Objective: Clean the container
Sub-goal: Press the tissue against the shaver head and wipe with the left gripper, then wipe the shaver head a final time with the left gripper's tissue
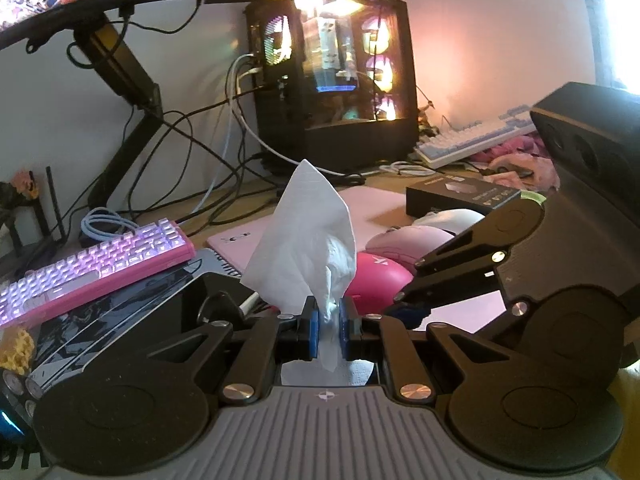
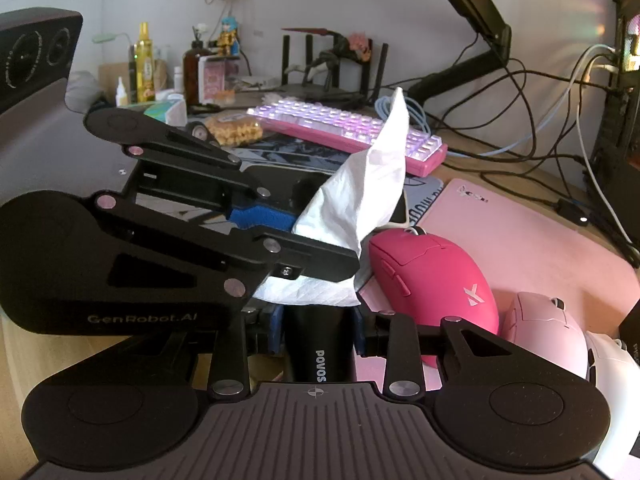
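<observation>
My left gripper is shut on a white tissue that stands up between its blue pads; the tissue also shows in the right wrist view. My right gripper is shut on a black container marked POVOS, held upright just below the tissue. The left gripper crosses in from the left above the container, and the tissue's lower end lies over the container's top. The right gripper's fingers come in from the right in the left wrist view; the container is hidden there.
A hot-pink mouse, a pale pink mouse and a white mouse lie on a pink mat. A pink keyboard is behind. A lit PC case, cables, a monitor arm and bottles stand at the back.
</observation>
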